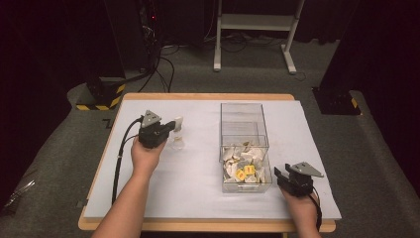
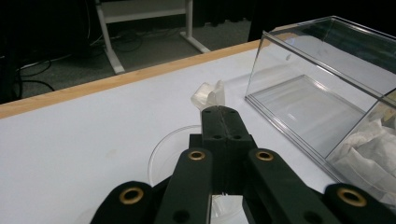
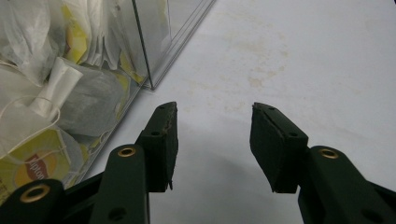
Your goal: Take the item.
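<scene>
My left gripper [image 2: 219, 114] has its fingers clenched on a white tea bag [image 2: 210, 94], holding it just above a clear dish [image 2: 175, 144] on the bench [image 1: 198, 188]. My right gripper [image 3: 214, 116] rests released beside the clear box [image 1: 245, 144] of tea bags.

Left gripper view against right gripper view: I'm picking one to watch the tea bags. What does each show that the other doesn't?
Left gripper view: shut left gripper, a white bag at its tip, a clear round dish beneath. Right gripper view: open right gripper, yellow-tagged tea bags close up. Shared: the clear box and white table top.
</scene>
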{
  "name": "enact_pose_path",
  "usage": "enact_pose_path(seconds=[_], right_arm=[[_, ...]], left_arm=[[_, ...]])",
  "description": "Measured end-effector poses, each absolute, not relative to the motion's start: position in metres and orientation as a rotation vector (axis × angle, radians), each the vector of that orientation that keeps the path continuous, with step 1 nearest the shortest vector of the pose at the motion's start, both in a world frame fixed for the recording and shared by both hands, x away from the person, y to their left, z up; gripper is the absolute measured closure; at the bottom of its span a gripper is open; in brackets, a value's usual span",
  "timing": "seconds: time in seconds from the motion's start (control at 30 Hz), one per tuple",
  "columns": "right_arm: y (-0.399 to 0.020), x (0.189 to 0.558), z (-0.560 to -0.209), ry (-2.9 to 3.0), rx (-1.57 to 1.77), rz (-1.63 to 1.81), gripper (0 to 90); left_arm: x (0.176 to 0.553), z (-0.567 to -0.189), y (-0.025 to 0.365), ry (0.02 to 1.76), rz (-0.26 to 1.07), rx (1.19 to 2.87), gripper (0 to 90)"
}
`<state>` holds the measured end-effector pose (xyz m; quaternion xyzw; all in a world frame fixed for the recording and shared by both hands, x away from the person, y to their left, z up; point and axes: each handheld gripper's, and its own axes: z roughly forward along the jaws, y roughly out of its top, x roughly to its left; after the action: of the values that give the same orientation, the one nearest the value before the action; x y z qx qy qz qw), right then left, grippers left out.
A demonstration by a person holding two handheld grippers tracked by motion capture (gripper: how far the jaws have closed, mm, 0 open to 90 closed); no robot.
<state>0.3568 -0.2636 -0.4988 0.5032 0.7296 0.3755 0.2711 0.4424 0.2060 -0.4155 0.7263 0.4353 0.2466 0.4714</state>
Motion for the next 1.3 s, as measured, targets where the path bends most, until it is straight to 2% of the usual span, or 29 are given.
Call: enact_pose_path(seconds=[0.53,0.57,0.6,0.8,1.03,1.2,1.3], right_arm=[[-0.263,0.357,-0.499,1.967,1.352,1.008,51.9],[-0.263,0.357,-0.499,1.965,1.351,1.008,51.9],[-0.263,0.357,-0.499,1.965,1.348,1.006,51.9],[-0.263,0.357,-0.499,1.966,1.349,1.008,51.8],[-0.262,0.357,-0.499,1.973,1.348,1.002,51.1],[-0.261,0.357,-0.499,1.979,1.345,0.994,50.9],[-0.262,0.357,-0.499,1.978,1.342,0.997,50.8]], left_arm=[[0.442,-0.424,0.205,1.116,0.598,1.827,90.0],[0.442,-0.423,0.205,1.117,0.598,1.821,87.9],[0.441,-0.422,0.205,1.120,0.604,1.818,78.2],[0.437,-0.419,0.204,1.121,0.615,1.811,62.6],[0.429,-0.410,0.208,1.121,0.581,1.795,51.2],[0.426,-0.409,0.214,1.128,0.510,1.774,42.7],[0.424,-0.411,0.217,1.130,0.476,1.776,40.3]])
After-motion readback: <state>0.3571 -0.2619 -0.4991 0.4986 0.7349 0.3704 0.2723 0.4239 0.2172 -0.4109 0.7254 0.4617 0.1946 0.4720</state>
